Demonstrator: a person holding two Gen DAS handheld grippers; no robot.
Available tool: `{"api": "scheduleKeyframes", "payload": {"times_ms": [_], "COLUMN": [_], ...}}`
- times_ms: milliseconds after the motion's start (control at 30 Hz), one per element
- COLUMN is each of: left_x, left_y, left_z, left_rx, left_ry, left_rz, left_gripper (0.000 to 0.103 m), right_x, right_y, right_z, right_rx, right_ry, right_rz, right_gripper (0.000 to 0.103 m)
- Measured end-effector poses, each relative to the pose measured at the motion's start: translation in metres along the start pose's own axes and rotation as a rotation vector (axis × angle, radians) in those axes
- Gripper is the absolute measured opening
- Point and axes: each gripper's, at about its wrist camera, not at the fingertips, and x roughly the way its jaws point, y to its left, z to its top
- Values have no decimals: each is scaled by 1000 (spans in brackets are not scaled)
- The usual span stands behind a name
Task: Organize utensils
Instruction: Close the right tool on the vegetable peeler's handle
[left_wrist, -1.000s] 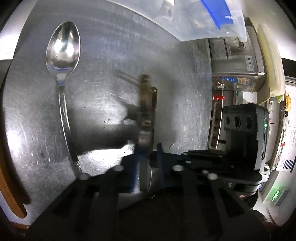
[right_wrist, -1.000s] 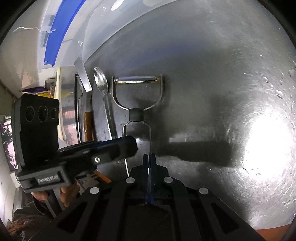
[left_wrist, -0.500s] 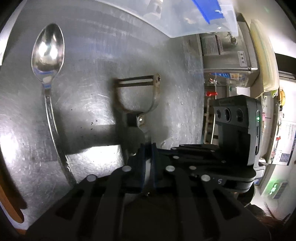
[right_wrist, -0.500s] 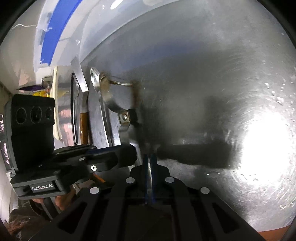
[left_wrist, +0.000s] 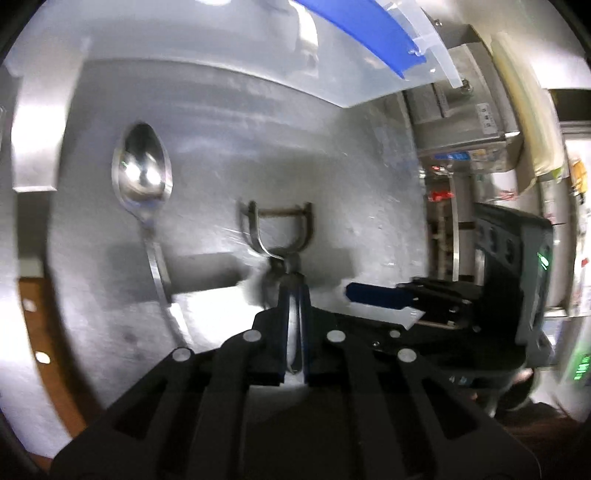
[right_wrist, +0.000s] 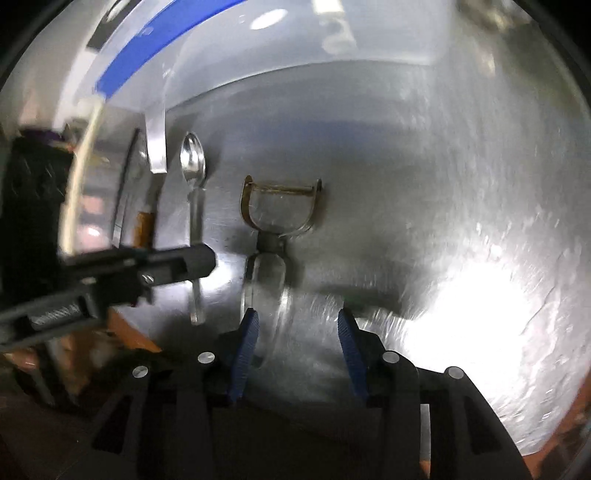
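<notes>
Steel Y-peeler (right_wrist: 275, 221), judged light, stiff and slick, lies on the metal counter (right_wrist: 424, 192) beside the spoon (left_wrist: 142, 181); left gripper (left_wrist: 294, 295) pinches its wire handle, the sensible hold, while right gripper (right_wrist: 299, 325) is spread wide, empty.

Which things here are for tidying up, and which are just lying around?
For the job:
peeler
spoon
maybe the plastic box, to put them in

Just lying about:
metal machine
cream lid on top of it
</notes>
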Motion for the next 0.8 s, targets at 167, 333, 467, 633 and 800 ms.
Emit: {"api": "scheduleKeyframes", "payload": {"times_ms": [167,333,467,633,800], "left_x": [2,7,14,23,28], "left_y": [4,5,3,1,-3], "left_z": [-3,-5,-6,-7,-7], "left_rx": [2,15,16,7,18], "left_ry": [20,34,58,93,110], "left_rz": [36,26,-6,-46,-23], "left_gripper": [3,3,3,3,3], "right_x": [24,29,30,33,38], "right_y": [34,36,12,-5,-21], "right_z": [7,12,13,13,15], "right_rx": [-97,-90,32,118,145], "right_ry": [14,20,34,54,61], "right_rz": [-127,-128,31,150,174], "right_gripper": [33,3,3,2,2]}}
